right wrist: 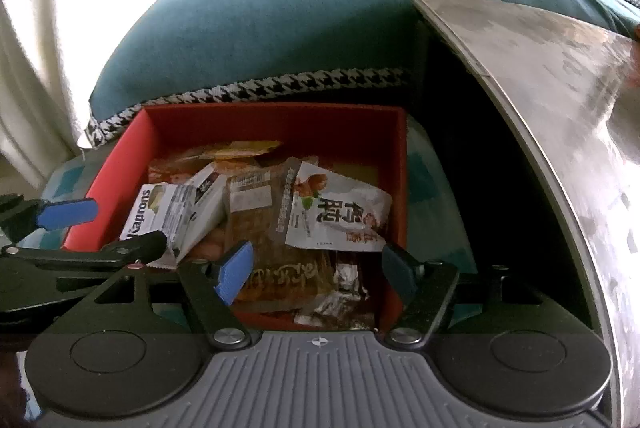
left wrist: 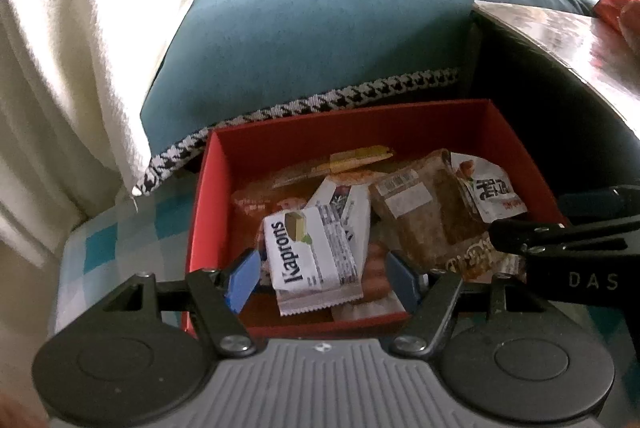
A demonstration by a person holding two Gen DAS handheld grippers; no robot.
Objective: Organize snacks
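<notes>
Both grippers hang over the near wall of the red box (left wrist: 224,187), pointing down into it.

Left gripper (left wrist: 322,278): jaws apart, pads on either side of the Kaprons pack (left wrist: 312,252) but not pressing on it as far as I can see. The pack lies at the box's near-left, long axis running near-to-far and tilted slightly left. It sits directly between the left jaws, so the left hand is the nearer one for it.

Right gripper (right wrist: 316,268): jaws apart, nothing clamped. Below and just ahead of it is a brown clear-wrapped pack (right wrist: 264,228), long axis also near-to-far. On its right half lies a white pouch (right wrist: 340,216), angled, towards the box's right wall.

Readable writing: "Kaprons" on the white pack; large Chinese characters on the pouch, which I can't make out reliably; "DAS" on the right gripper's body in the left view. Barcode labels are too small to read.

Further back: orange and yellow wrappers (right wrist: 240,149) against the far wall. Beyond the box, a teal sofa cushion (left wrist: 320,27) with houndstooth trim.
</notes>
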